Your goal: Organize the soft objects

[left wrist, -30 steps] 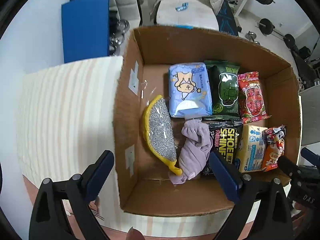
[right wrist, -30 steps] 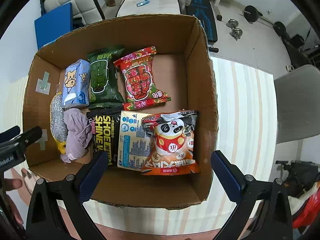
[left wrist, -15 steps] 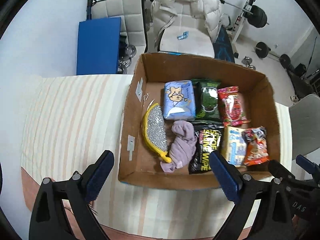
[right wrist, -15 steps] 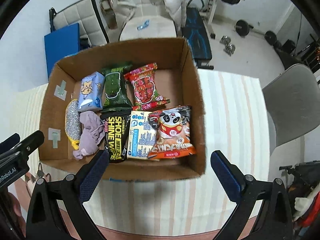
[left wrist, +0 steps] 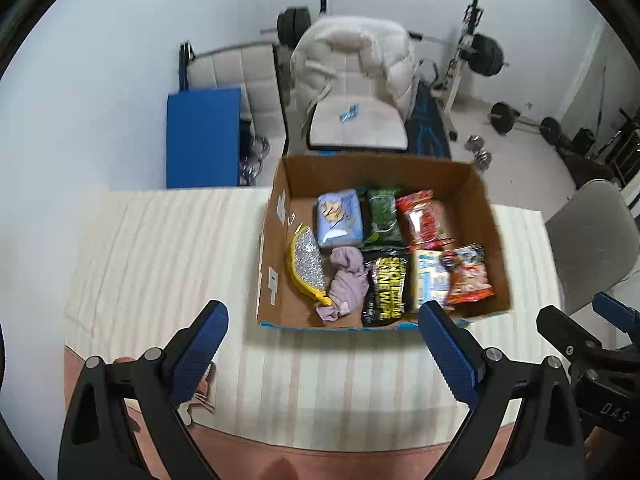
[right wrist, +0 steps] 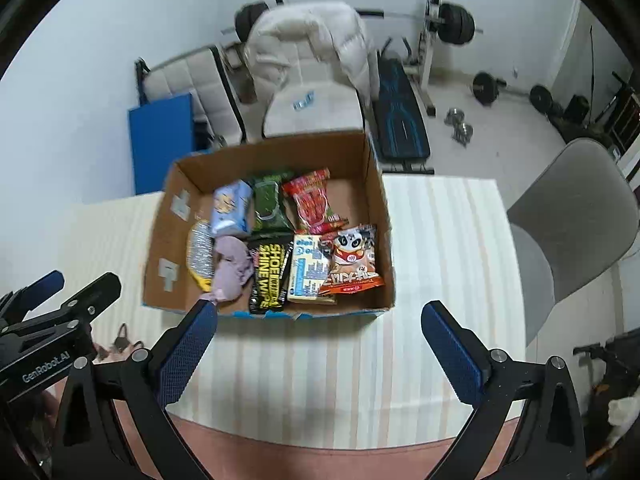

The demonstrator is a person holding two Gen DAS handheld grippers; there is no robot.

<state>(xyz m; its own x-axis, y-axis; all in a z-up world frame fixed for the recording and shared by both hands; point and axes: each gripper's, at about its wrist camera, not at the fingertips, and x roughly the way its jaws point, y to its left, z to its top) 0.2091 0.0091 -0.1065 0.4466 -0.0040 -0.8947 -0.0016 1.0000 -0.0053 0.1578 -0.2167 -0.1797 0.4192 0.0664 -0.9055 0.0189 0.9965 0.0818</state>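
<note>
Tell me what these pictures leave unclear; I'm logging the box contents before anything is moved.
- Shoe wipe pack: lower end behind the cardboard box front wall, left wrist view.
- Blue-and-white packet: print blurred, panda snack bag overlaps its edge, right wrist view.
- Small thing by the left gripper: hidden behind a finger.

— What's behind the table?
— A plain white wall (left wrist: pixel 120 60), a pale floor (right wrist: pixel 500 140), and a cream chair (left wrist: pixel 356 120) with a puffy coat (right wrist: pixel 312 40) draped over it.
— Anything else?
— A blue panel (left wrist: pixel 204 136), a weight bench (right wrist: pixel 400 120), barbell plates (left wrist: pixel 486 54), 1 grey chair (right wrist: pixel 576 216).
</note>
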